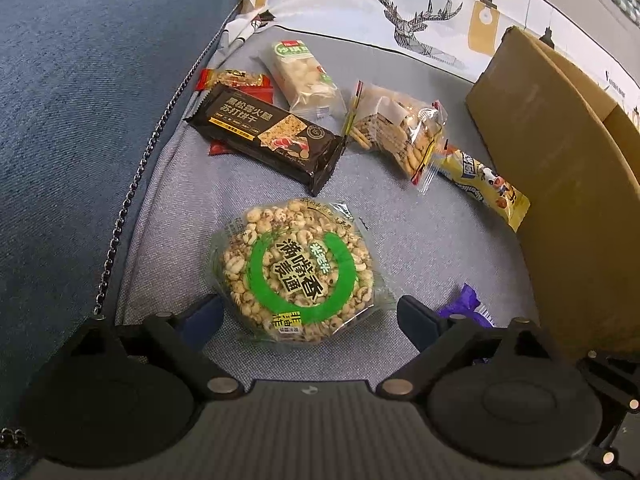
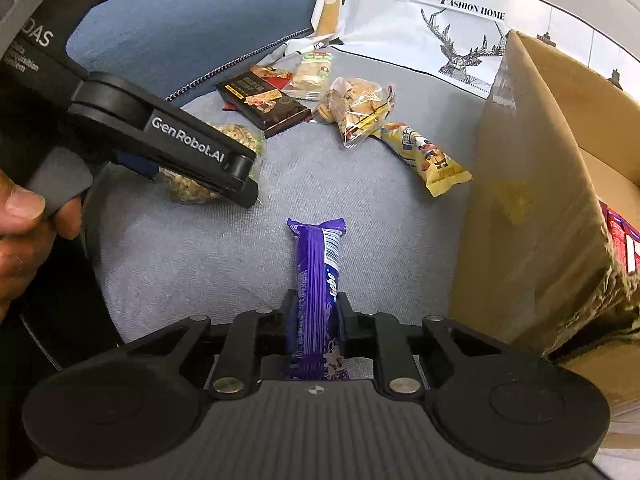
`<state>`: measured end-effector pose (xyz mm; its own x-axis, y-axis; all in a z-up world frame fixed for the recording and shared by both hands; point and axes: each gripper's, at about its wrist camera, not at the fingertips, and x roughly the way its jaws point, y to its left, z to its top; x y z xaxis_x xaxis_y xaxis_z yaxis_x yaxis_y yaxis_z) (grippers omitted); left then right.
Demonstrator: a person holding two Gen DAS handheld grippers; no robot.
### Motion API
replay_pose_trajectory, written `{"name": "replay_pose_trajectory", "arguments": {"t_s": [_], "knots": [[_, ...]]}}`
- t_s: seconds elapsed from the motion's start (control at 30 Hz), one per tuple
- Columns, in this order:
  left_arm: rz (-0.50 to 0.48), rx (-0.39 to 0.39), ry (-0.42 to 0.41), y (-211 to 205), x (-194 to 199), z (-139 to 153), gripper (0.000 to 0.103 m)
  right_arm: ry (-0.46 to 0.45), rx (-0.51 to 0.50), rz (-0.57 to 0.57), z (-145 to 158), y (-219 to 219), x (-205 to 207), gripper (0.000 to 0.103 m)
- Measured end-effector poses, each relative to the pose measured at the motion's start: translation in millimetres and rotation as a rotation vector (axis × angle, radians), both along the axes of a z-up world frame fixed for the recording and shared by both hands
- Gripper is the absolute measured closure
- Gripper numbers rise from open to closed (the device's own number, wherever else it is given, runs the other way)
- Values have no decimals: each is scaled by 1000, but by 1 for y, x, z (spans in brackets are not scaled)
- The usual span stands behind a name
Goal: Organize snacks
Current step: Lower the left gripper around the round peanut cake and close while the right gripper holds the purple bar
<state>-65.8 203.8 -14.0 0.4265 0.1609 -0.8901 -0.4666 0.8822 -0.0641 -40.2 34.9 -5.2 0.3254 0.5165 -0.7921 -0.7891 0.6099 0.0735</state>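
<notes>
Beside the cardboard box [image 2: 532, 200], the right gripper [image 2: 316, 320] clamps the purple snack bar [image 2: 318, 276]; lift clear of the box wall. The left gripper [image 1: 310, 312], spread wide, probably straddles the puffed-grain cake [image 1: 298, 270]; centre before closing.

Left tongs [image 1: 310, 316] spread wide, angled downward, right tongs [image 2: 316, 320] clamped nearly closed, angled downward

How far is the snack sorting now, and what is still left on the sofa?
Done: at least one red pack already lies in the cardboard box. In hand: the right gripper is shut on the purple bar; the left gripper stands open around the round puffed cake. Left on the cushion: the black cracker pack, red pack, green-label bar, clear cookie bag and yellow pack.
</notes>
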Motion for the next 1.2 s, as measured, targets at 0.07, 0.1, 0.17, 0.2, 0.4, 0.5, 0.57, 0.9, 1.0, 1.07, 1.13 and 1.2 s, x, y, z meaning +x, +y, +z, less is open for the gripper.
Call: {"name": "replay_pose_trajectory", "arguments": {"t_s": [0.07, 0.1, 0.17, 0.2, 0.4, 0.5, 0.57, 0.9, 1.0, 1.07, 1.13, 1.2], "knots": [[-1, 3, 1, -1, 0, 0, 7, 4, -1, -2, 0, 0, 0, 82], [-1, 5, 2, -1, 0, 0, 7, 9, -1, -2, 0, 0, 1, 82], [-2, -1, 4, -1, 0, 0, 6, 15, 2, -1, 0, 0, 0, 81], [4, -3, -2, 0, 0, 0, 5, 19, 5, 1, 0, 0, 0, 81], [40, 33, -50, 0, 4, 1, 1, 25, 8, 11, 0, 2, 0, 74], [8, 69, -32, -9, 12, -4, 1, 22, 5, 15, 0, 3, -1, 70], [-9, 98, -21, -14, 16, -6, 1, 18, 2, 20, 0, 2, -2, 70], [-19, 49, -88, -11, 9, -1, 25, -35, -16, 46, 0, 0, -5, 83], [-20, 16, -110, -8, 5, 2, 26, -58, -20, 48, 2, 0, -7, 84], [-24, 4, -120, -8, 3, 5, 26, -58, -16, 46, 3, 0, -6, 84], [-30, -2, -128, -8, 0, 8, 26, -61, -14, 43, 4, -2, -6, 84], [-37, -3, -140, -9, -5, 13, 26, -61, -9, 38, 6, -4, -6, 84]]}}
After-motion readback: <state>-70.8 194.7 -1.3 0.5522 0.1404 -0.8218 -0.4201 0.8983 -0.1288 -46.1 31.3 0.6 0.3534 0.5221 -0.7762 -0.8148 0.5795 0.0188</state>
